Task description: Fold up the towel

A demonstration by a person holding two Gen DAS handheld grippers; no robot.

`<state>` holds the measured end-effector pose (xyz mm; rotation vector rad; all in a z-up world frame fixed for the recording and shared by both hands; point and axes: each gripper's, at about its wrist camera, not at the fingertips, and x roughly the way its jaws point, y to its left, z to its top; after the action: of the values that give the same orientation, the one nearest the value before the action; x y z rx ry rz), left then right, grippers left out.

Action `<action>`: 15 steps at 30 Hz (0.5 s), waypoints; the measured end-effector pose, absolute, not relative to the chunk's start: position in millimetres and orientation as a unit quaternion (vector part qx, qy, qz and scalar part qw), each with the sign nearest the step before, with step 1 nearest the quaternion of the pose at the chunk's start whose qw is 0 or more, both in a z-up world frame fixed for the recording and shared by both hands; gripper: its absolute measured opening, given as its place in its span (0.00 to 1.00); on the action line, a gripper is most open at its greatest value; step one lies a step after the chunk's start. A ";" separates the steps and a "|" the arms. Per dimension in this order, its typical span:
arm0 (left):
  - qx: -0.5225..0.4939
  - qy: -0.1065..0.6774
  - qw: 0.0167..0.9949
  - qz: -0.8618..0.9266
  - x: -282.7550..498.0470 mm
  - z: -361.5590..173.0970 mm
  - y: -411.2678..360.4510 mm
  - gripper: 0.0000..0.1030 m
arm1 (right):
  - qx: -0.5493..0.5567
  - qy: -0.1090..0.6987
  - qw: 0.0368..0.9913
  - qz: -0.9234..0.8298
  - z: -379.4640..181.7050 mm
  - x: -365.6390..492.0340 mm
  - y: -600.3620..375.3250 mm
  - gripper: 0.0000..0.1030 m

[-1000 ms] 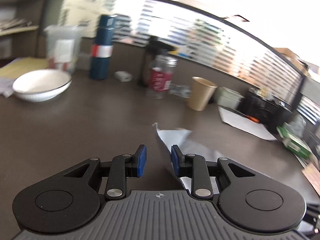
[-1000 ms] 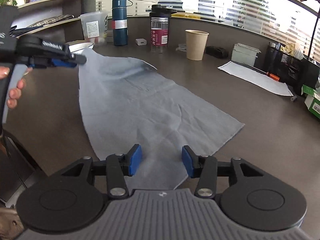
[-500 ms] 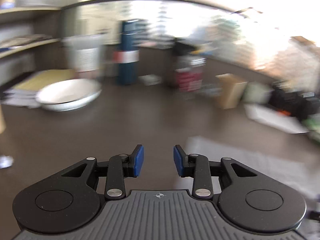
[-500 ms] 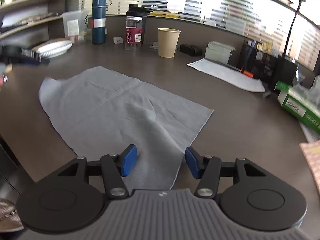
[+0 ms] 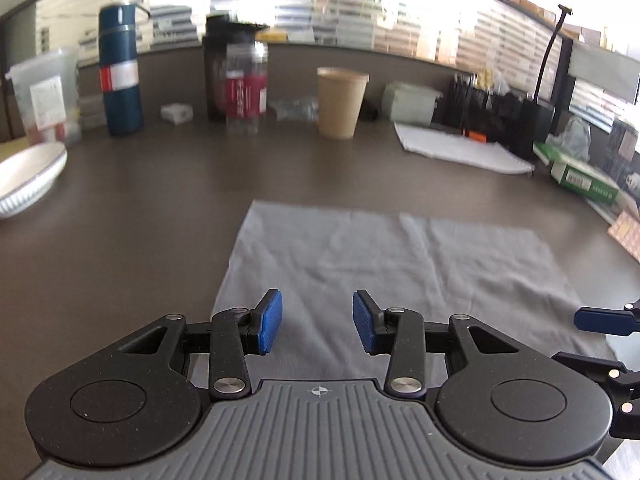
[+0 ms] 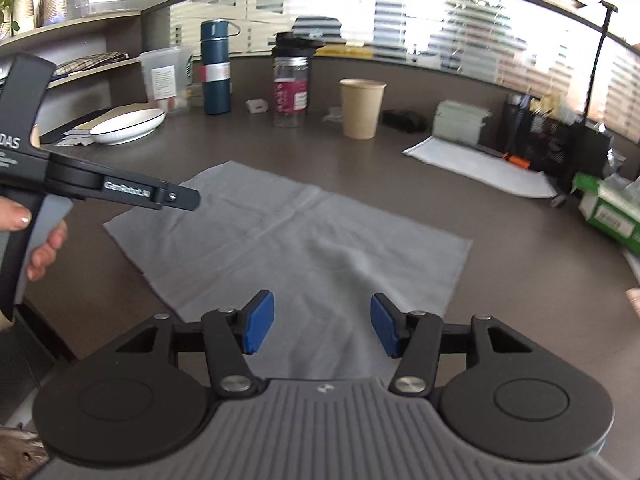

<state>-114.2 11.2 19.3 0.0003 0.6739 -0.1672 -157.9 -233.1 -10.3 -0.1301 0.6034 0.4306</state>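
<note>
My left gripper (image 5: 317,322) has let the towel (image 5: 384,268) drop flat on the desk (image 5: 140,208); both tongs, right gripper (image 6: 322,324) included, gape empty, apparently hovering over its near edge, folding unstarted.

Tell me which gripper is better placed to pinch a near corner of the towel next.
Probably left: left gripper hangs open over the grey towel near its corner; right gripper, also open, sits more mid-edge.
</note>
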 end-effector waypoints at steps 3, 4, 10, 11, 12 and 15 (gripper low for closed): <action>-0.001 0.336 0.938 -0.082 -118.1 17.2 12.0 0.49 | -0.059 0.299 0.931 0.201 -11.2 -155.0 -239.3 0.57; -0.005 0.336 0.938 -0.081 -118.3 17.3 11.8 0.51 | -0.056 0.301 0.932 0.193 -10.6 -152.9 -243.4 0.57; 0.005 0.333 0.938 -0.093 -119.6 17.0 -5.5 0.60 | -0.035 0.312 0.935 0.165 -8.0 -143.1 -269.3 0.57; 0.012 0.333 0.938 -0.097 -120.4 16.7 -9.8 0.60 | -0.031 0.314 0.934 0.169 -6.8 -143.1 -270.9 0.57; 0.015 0.333 0.938 -0.097 -120.9 16.6 -11.3 0.60 | -0.026 0.306 0.935 0.177 -2.4 -144.5 -271.8 0.57; 0.013 0.333 0.938 -0.098 -120.2 16.8 -10.7 0.60 | -0.008 0.286 0.940 0.187 8.8 -140.3 -272.1 0.57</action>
<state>-120.2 -10.7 16.8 0.0266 0.6804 -0.2006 -140.3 -272.1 8.8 -0.0160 0.5829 0.3822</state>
